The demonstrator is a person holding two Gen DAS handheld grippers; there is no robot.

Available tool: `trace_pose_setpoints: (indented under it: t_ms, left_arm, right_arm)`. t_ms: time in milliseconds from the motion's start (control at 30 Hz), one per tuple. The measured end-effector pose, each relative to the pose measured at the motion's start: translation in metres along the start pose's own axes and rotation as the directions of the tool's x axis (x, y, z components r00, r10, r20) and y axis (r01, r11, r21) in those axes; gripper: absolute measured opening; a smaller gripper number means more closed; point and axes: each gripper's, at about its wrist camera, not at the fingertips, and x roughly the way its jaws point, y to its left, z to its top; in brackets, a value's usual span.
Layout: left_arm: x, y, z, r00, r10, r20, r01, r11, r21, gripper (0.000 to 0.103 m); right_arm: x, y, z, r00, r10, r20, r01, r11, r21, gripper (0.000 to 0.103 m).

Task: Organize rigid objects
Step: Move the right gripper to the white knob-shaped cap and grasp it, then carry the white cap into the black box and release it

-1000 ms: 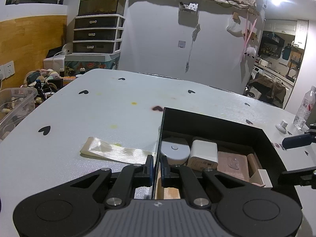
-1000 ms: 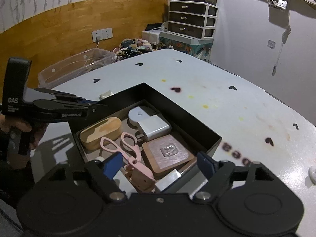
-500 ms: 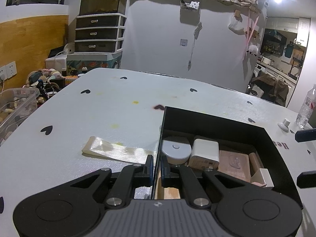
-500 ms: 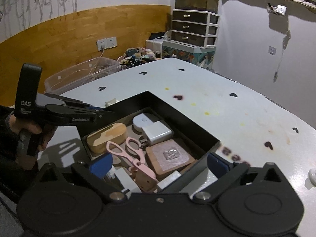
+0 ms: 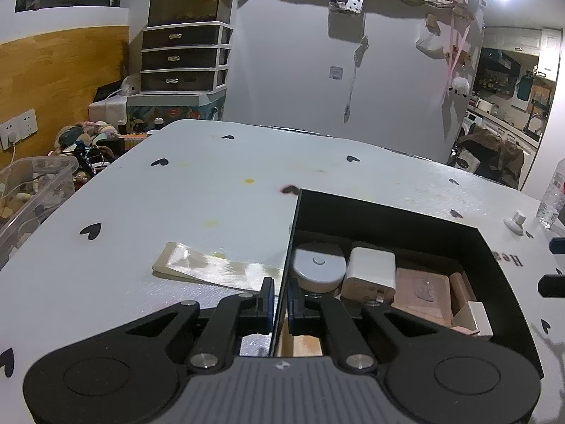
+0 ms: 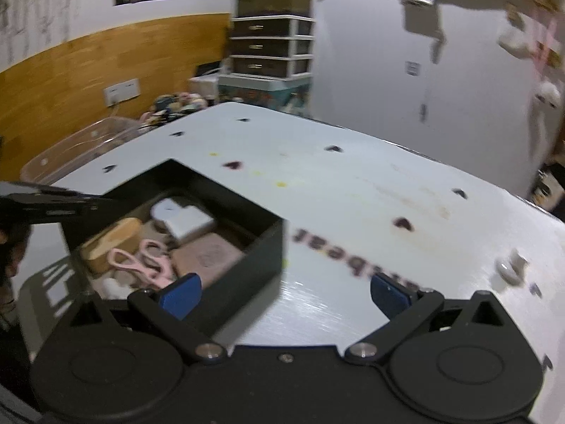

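A black open box [image 5: 388,212] sits on the white heart-print table. It holds a round white disc [image 5: 319,265], a white charger [image 5: 370,272], a brownish square pad [image 5: 422,293], a wooden oval case [image 6: 109,243] and pink scissors [image 6: 141,265]. My left gripper [image 5: 280,300] is shut on the box's thin left wall. In the blurred right wrist view my right gripper [image 6: 286,293] stands wide open over the table beside the box's near corner, gripping nothing. Its two fingers also poke in at the right edge of the left wrist view.
A glossy cream strip [image 5: 212,268] lies on the table left of the box. A small white knob [image 6: 508,268] and a water bottle [image 5: 552,198] stand towards the right edge. A clear plastic bin [image 5: 31,190] sits beyond the left edge.
My right gripper has swung to the right, from over the box's contents to over the table beside its corner, and its jaws have spread wider. The left gripper keeps still on the wall.
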Motion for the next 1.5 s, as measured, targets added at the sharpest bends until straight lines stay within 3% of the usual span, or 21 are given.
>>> trace_pose_setpoints:
  t_ms: [300, 667, 733, 900, 1167, 1233, 1300, 1500]
  left_arm:
    - [0.000, -0.002, 0.000, 1.000, 0.016, -0.005, -0.016, 1.000, -0.003, 0.006]
    - [0.001, -0.002, 0.001, 1.000, 0.019, -0.008, -0.019, 1.000, -0.002, 0.006]
    - [0.001, -0.002, 0.001, 1.000, 0.020, -0.009, -0.020, 1.000, -0.002, 0.006]
    - [0.001, -0.002, 0.001, 1.000, 0.019, -0.009, -0.019, 1.000, -0.002, 0.006]
    - [0.002, -0.001, 0.000, 1.000, 0.017, -0.012, -0.018, 1.000, -0.001, 0.006]
    - [0.003, -0.001, 0.000, 1.000, 0.018, -0.013, -0.018, 1.000, -0.001, 0.006]
    - [0.003, -0.001, 0.000, 1.000, 0.018, -0.014, -0.018, 1.000, -0.002, 0.006]
    - [0.004, -0.001, -0.001, 1.000, 0.014, -0.012, -0.014, 1.000, -0.003, 0.006]
  right_arm:
    - [0.009, -0.057, -0.023, 0.988, -0.152, -0.025, 0.154, 0.981, 0.117, 0.103]
    - [0.042, -0.150, -0.033, 0.937, -0.348, -0.034, 0.344, 0.903, 0.255, 0.102]
    - [0.049, -0.166, -0.028, 0.928, -0.371, -0.043, 0.368, 0.890, 0.268, 0.090]
    - [0.067, -0.202, -0.010, 0.917, -0.396, -0.059, 0.393, 0.863, 0.318, 0.081]
    - [0.100, -0.237, 0.006, 0.890, -0.442, -0.109, 0.451, 0.824, 0.343, 0.055]
    - [0.106, -0.239, 0.005, 0.890, -0.441, -0.117, 0.453, 0.824, 0.340, 0.038]
    - [0.109, -0.238, 0.003, 0.886, -0.446, -0.126, 0.461, 0.821, 0.335, 0.031]
    - [0.105, -0.225, 0.003, 0.886, -0.450, -0.115, 0.463, 0.837, 0.293, 0.030]
